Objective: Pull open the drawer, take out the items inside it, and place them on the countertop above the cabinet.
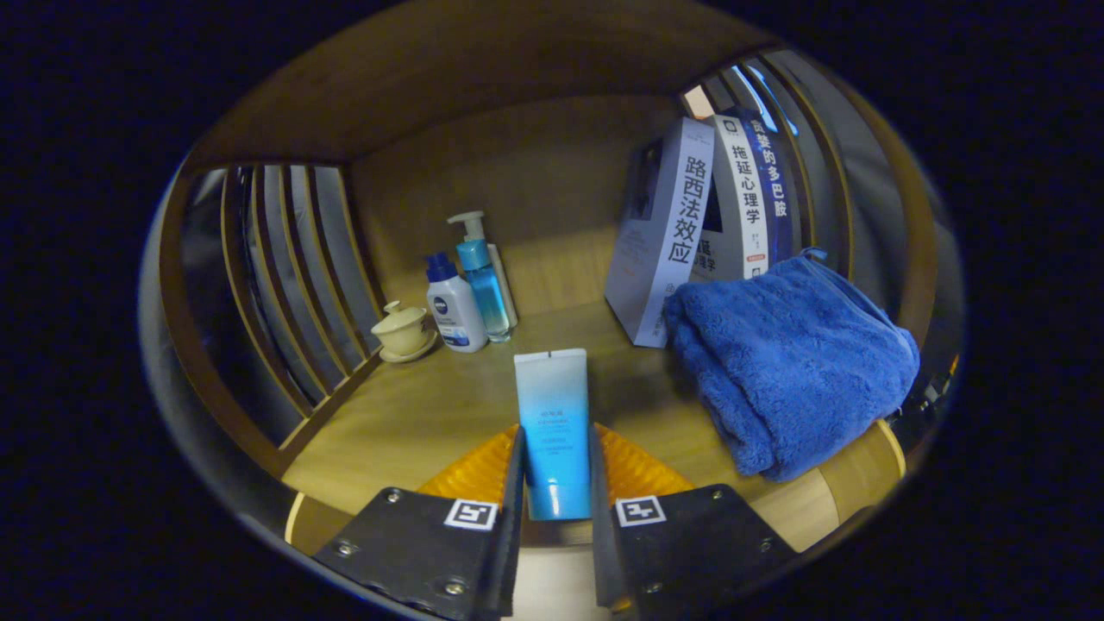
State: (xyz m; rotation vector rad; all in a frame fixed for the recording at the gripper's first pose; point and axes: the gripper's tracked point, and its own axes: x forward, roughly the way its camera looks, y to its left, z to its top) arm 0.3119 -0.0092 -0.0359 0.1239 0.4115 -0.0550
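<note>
— Wooden countertop (414,414) fills the middle of our frame, with slatted sides at left and right and a plain wooden back panel. What do we count on it?

— One lidded cup (402,330) on its saucer at centre left. Just right of it, two bottles touching: one white with a dark cap (454,306), one clear blue pump bottle (479,276). At upper right, three books (690,228) standing, leaning together. One blue towel (789,362), folded, lies in front of them at right.

— And our gripper (556,483)?

— At bottom centre, both fingers press the sides of one blue-and-white tube (553,423); it stands upright between them, cap end up. We cannot tell whether its base touches the countertop.
</note>
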